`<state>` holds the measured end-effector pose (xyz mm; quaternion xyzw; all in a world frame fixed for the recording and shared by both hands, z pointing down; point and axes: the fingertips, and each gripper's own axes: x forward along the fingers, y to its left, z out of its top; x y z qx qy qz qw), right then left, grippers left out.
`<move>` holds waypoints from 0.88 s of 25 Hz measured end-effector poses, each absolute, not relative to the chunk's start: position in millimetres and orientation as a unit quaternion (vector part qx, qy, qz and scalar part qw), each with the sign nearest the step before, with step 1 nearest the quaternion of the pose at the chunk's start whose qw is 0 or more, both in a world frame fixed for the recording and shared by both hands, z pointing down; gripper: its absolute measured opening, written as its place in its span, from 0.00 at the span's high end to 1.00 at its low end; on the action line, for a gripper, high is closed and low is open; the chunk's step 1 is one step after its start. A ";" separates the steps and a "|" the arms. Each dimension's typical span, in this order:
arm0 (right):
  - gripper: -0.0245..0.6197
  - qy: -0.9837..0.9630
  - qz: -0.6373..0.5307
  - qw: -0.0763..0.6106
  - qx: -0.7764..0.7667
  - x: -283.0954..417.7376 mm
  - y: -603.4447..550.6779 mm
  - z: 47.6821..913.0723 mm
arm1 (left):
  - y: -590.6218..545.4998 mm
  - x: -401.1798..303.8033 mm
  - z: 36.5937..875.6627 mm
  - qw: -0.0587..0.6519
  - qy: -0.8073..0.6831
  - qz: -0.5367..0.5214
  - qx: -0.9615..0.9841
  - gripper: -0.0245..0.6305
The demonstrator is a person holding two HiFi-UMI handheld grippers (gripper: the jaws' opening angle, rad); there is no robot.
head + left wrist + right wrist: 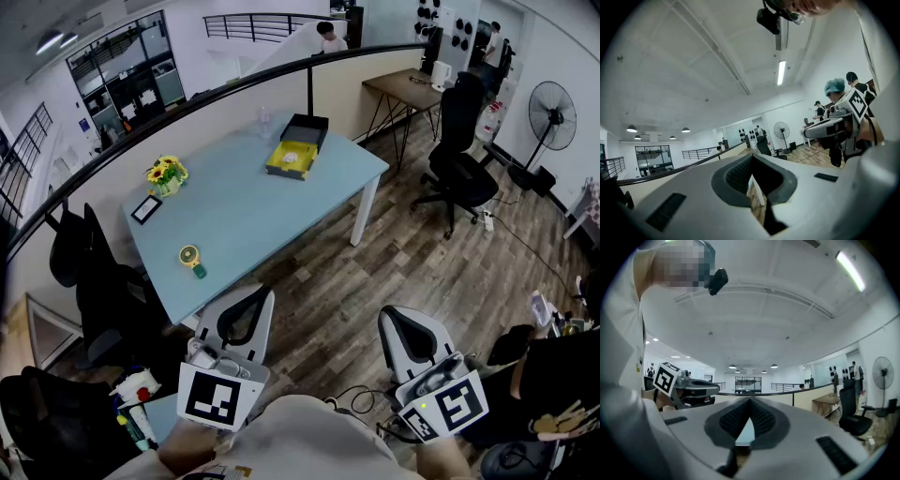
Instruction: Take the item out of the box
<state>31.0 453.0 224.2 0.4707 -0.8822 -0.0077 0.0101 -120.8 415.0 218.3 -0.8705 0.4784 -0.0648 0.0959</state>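
I'm standing back from the table [244, 211], box [309, 127] untouched.
My left gripper [246, 298] and right gripper [412, 323]: fingers pressed together, empty.

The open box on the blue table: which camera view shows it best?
The head view. There the box lies open on the far part of the table, with a white item inside it. Neither gripper view shows the box; both look across the room.
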 end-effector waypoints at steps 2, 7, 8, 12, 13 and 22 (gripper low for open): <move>0.95 -0.880 -0.006 -0.002 0.475 38.8 454.2 222.5 | 417.0 -115.3 219.3 0.095 0.480 -0.067 -0.870 0.96; 0.96 -0.879 -0.008 -0.011 0.476 60.3 457.3 220.1 | 419.7 -97.4 220.8 0.095 0.483 -0.070 -0.868 0.96; 0.96 -0.880 -0.009 -0.009 0.474 64.1 458.2 221.3 | 420.4 -93.2 221.9 0.094 0.483 -0.071 -0.868 0.96; 0.96 -0.886 -0.006 0.002 0.464 78.6 463.5 230.3 | 426.0 -73.3 227.4 0.096 0.479 -0.075 -0.869 0.96; 0.96 -0.887 -0.006 0.006 0.461 82.2 464.9 233.1 | 427.8 -68.4 227.7 0.095 0.480 -0.072 -0.869 0.96; 0.96 -0.893 -0.011 0.013 0.450 111.1 472.5 243.5 | 436.9 -43.2 227.1 0.066 0.501 -0.038 -0.862 0.55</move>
